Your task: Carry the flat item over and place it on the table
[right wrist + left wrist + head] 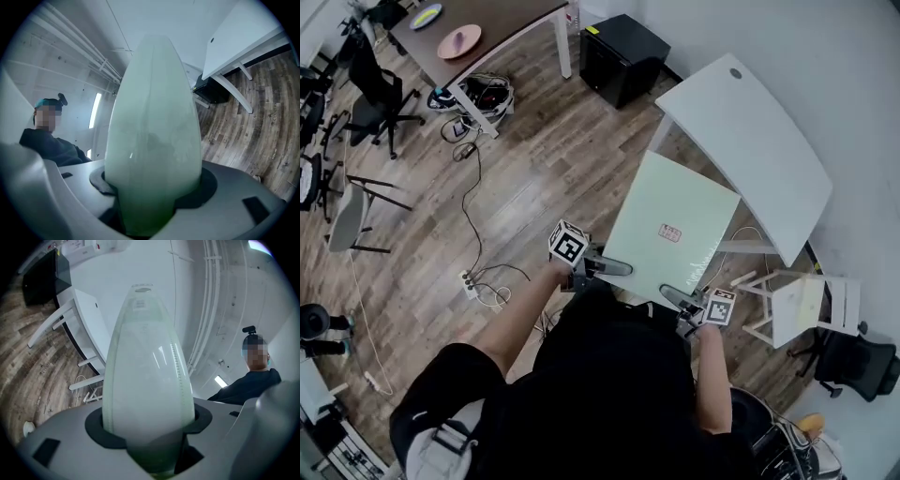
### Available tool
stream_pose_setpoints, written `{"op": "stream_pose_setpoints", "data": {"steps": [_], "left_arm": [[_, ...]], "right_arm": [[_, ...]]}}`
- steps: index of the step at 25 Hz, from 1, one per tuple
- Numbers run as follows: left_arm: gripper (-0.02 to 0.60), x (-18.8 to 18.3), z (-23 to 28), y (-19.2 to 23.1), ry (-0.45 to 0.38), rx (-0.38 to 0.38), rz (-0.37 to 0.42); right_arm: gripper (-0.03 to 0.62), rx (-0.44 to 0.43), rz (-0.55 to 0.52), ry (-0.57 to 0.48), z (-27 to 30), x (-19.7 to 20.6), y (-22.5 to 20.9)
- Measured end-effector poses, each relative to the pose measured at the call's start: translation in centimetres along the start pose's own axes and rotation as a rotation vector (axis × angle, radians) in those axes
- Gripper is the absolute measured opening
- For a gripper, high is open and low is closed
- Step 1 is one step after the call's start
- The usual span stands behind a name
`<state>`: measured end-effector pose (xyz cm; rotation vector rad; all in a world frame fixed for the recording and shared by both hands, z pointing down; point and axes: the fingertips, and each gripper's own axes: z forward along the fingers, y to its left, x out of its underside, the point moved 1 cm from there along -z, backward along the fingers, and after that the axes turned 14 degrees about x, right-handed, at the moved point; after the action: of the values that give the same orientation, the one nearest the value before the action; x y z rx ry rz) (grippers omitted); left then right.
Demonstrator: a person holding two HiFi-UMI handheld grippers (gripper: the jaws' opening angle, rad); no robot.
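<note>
A pale green flat board with a small pink label hangs level above the wooden floor, its far edge just short of the white curved table. My left gripper is shut on the board's near-left edge. My right gripper is shut on its near-right edge. In the left gripper view the board stands edge-on in the jaw notches of that gripper, with the table to the left. In the right gripper view the board fills the jaws of the right gripper; the table lies at the upper right.
A black cabinet stands beyond the white table's left end. A white chair and a black chair sit to my right. Cables and a power strip lie on the floor at left, near office chairs and a brown table.
</note>
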<state>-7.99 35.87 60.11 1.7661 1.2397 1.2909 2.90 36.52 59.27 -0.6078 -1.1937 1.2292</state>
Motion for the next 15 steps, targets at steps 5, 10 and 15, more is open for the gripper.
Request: {"op": "stream_pose_setpoints", "data": {"steps": [5,10,15], "left_arm": [[0.307,-0.5,-1.5,-0.2,-0.053,-0.021,-0.002],[0.307,-1.9,-1.6,0.0,-0.057,-0.026,0.021],[0.307,-3.1,-1.9,0.6,-0.049,-0.023,0.014]], "right_arm": [[0.316,-0.012,0.001,0.033,1.6,-0.7,0.1],[0.316,-0.014,-0.019,0.022,2.0,-2.2,0.3],[0.316,-0.004,0.007,0.009,2.5,-3.2,-0.4]]}}
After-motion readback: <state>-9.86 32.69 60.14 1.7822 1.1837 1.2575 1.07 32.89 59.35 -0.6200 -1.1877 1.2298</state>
